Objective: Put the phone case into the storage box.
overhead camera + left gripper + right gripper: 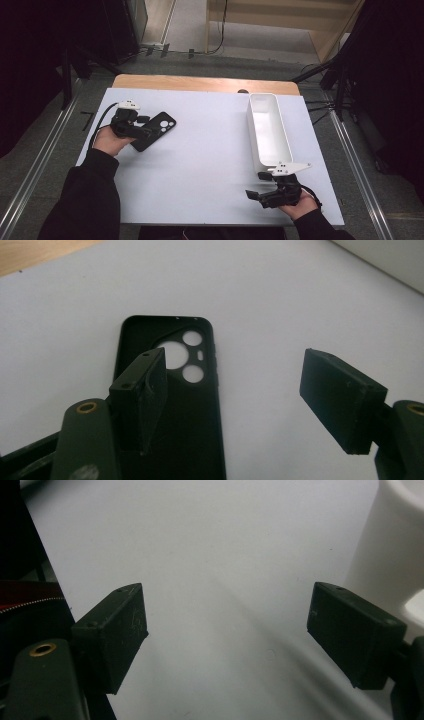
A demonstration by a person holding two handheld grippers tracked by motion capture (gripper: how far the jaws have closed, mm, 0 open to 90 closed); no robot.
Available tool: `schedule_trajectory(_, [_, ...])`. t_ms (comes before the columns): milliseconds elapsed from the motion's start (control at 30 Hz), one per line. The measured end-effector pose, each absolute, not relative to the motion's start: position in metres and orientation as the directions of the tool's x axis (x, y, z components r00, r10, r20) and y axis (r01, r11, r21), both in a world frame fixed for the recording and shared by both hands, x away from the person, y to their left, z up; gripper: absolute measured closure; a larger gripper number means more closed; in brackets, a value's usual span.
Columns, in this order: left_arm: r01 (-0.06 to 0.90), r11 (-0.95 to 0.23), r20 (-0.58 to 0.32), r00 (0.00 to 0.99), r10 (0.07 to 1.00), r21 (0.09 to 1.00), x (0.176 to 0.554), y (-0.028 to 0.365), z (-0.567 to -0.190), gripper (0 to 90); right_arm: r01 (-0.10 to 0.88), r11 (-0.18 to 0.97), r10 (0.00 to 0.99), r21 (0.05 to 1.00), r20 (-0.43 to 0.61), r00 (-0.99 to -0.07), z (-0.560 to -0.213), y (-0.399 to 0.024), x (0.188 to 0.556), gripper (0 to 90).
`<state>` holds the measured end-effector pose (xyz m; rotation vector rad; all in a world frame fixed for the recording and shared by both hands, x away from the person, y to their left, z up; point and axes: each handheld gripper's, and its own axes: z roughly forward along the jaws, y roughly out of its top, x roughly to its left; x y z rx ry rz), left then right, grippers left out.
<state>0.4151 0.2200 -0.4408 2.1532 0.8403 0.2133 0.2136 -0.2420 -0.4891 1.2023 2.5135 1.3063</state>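
High view: my white sheet-covered table [200, 165], its pale wood edge showing at the far side, stands on grey carpet between dark stands, with metal floor rails to either side. My left hand [111, 141] reaches in at the table's left, black sleeve to the wrist, and carries my left gripper [145, 131] low over the near end of the matt black rubbery phone case [156, 130], which lies flat, inner side up, on the left half of the table. In the left gripper view its jaws stand apart, one blocky pad over the case beside the round camera cut-outs [181, 357], the other over bare white surface; whether a pad touches the case I cannot tell. My right hand [300, 204] rests at the near right edge, and my right gripper [262, 186], jaws spread and empty, points left just short of the long, smooth white plastic bin [270, 131], which runs lengthwise along the table's right side.
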Motion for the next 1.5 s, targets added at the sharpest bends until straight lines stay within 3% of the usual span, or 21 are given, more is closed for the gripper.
schedule_trajectory(300, [0.502,-0.47,-0.092,0.748,0.657,0.726,0.436,0.222,-0.44,27.3,0.61,0.338,0.661,0.717,0.281,-0.696,-0.49,-0.241,0.214,14.7])
schedule_trajectory(600, [0.519,-0.449,-0.13,0.746,0.653,0.727,0.444,0.223,-0.443,27.2,0.609,0.335,0.662,0.719,0.28,-0.695,-0.49,-0.242,0.213,14.8])
schedule_trajectory(700, [0.524,-0.453,-0.145,0.754,0.641,0.721,0.445,0.223,-0.446,21.2,0.609,0.335,0.663,0.719,0.28,-0.694,-0.49,-0.242,0.213,14.7])
schedule_trajectory(767, [0.505,-0.465,-0.118,0.76,0.639,0.728,0.446,0.223,-0.449,1.8,0.608,0.337,0.661,0.719,0.279,-0.697,-0.489,-0.242,0.213,14.7])
schedule_trajectory(800, [0.505,-0.465,-0.118,0.76,0.639,0.728,0.446,0.223,-0.449,0.0,0.608,0.337,0.661,0.719,0.279,-0.697,-0.489,-0.242,0.213,14.7])
schedule_trajectory(1100, [0.488,-0.486,-0.077,0.759,0.646,0.725,0.445,0.218,-0.454,0.0,0.607,0.336,0.66,0.721,0.28,-0.697,-0.489,-0.242,0.212,14.7])
schedule_trajectory(1500, [0.518,-0.484,-0.101,0.749,0.655,0.706,0.449,0.222,-0.475,0.0,0.61,0.331,0.663,0.72,0.282,-0.693,-0.489,-0.243,0.211,14.7])
